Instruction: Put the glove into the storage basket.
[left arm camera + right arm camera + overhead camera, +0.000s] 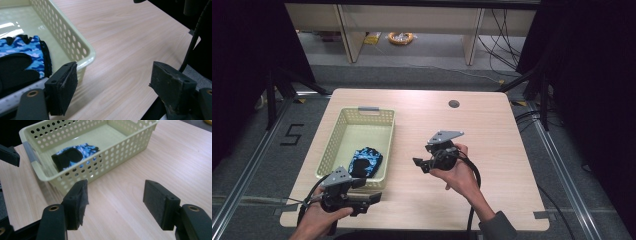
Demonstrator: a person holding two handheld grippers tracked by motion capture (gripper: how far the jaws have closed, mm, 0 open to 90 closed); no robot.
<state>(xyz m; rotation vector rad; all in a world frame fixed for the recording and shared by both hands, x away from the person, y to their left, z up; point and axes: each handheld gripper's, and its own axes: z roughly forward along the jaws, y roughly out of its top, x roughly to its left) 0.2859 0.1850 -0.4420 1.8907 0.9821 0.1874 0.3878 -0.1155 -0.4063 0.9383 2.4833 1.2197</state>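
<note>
A pale yellow perforated basket stands on the left half of the wooden table. A blue camouflage and black glove lies in its near end. My left gripper is at the basket's near right corner, jaws open and pointing right, nothing between them. In the left gripper view the basket corner and the glove lie to the left. My right gripper hovers mid-table, open and empty, aimed at the basket. In its own view the basket holds the glove.
A round cable hole sits near the table's far edge. Bare wood stretches right of the basket. Beyond the table are a grey floor, desk legs and loose cables. Metal rails run along both sides.
</note>
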